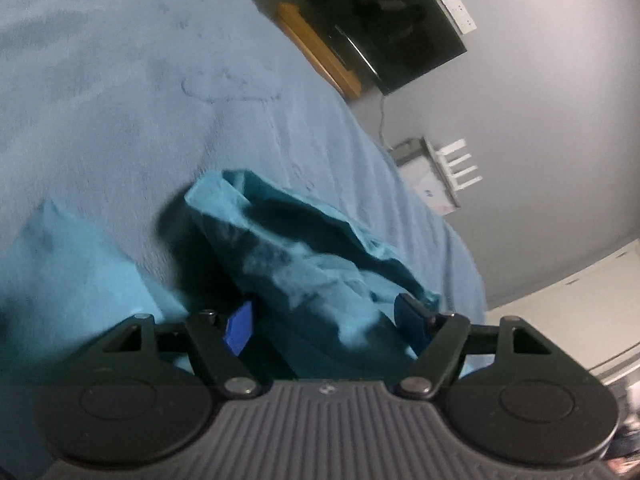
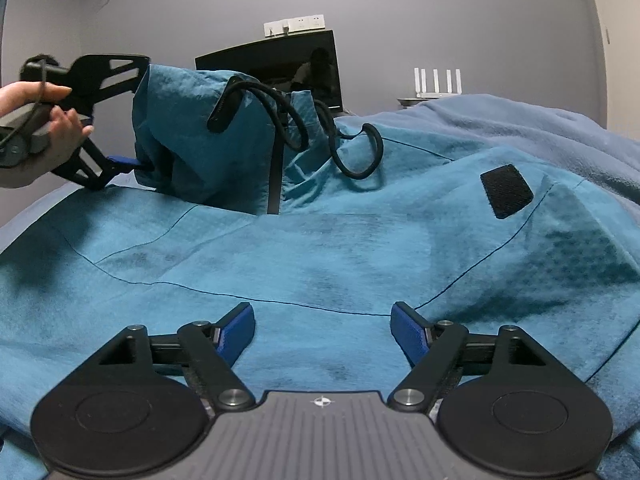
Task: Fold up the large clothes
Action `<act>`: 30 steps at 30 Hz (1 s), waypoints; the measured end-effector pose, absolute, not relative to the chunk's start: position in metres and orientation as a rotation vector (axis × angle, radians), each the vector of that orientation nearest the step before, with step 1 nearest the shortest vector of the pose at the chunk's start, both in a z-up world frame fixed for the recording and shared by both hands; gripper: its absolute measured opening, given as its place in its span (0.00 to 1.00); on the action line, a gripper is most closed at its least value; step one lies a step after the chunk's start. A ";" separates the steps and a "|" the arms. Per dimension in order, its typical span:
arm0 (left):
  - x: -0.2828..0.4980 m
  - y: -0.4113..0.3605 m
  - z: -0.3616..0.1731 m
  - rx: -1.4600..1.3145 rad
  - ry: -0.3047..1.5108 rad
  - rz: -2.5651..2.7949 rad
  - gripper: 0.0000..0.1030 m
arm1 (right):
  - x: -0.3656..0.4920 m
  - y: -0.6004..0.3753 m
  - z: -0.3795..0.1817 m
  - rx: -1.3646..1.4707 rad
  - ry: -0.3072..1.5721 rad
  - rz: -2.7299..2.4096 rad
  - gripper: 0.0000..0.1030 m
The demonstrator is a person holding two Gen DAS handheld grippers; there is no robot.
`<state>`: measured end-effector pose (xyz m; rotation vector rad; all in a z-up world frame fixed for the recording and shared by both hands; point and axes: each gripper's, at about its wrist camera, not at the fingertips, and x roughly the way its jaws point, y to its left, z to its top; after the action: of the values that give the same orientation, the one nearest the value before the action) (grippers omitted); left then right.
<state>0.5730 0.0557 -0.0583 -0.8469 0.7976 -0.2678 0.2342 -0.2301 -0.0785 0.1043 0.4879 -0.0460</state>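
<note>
1. Teal jacket (image 2: 320, 248), spread on the blue blanket (image 2: 540, 128); its hood (image 2: 192, 136) stands raised at the far side. Thin, soft, light shell cloth, probably slippery; best taken at hems or seams.
2. Left gripper (image 2: 120, 136): jaws wide about the hood; whether the pads press is unclear.
3. Right gripper (image 2: 323, 326): wide apart, empty, over the body panel.
4. No legible writing; a black hook-and-loop patch (image 2: 506, 191) only.
</note>
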 end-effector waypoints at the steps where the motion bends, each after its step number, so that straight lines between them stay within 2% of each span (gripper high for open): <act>1: 0.576 0.054 -0.059 -0.832 0.808 -0.254 0.57 | 0.234 -0.230 -0.078 0.104 0.487 -0.046 0.76; 3: 0.579 0.051 -0.061 -0.780 0.821 -0.223 0.32 | 0.234 -0.231 -0.079 0.105 0.487 -0.045 0.76; 4: 0.578 0.051 -0.058 -0.739 0.813 -0.212 0.12 | 0.234 -0.231 -0.078 0.105 0.486 -0.045 0.76; 6: 0.575 0.046 -0.051 -0.627 0.765 -0.193 0.08 | 0.234 -0.232 -0.079 0.105 0.486 -0.043 0.76; 8: 0.569 0.037 -0.036 -0.501 0.705 -0.177 0.07 | 0.234 -0.232 -0.079 0.104 0.485 -0.043 0.76; 12: 0.550 -0.004 0.010 -0.060 0.478 -0.212 0.05 | 0.234 -0.233 -0.081 0.101 0.482 -0.041 0.76; 18: 0.457 -0.069 0.049 0.459 0.082 -0.402 0.06 | 0.234 -0.230 -0.084 0.087 0.475 -0.043 0.77; 21: 0.397 -0.084 0.043 0.645 -0.031 -0.503 0.06 | 0.233 -0.230 -0.082 0.093 0.476 -0.042 0.76; 25: 0.321 -0.088 0.013 0.915 -0.127 -0.604 0.06 | 0.224 -0.236 -0.067 0.152 0.479 -0.041 0.70; 30: 0.254 -0.069 -0.022 1.039 -0.097 -0.657 0.06 | 0.204 -0.269 -0.031 0.281 0.491 -0.080 0.70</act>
<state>0.2541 -0.0692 -0.0217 1.0389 -0.0968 -0.6571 0.2037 -0.2694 -0.0311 0.2813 0.4909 -0.0803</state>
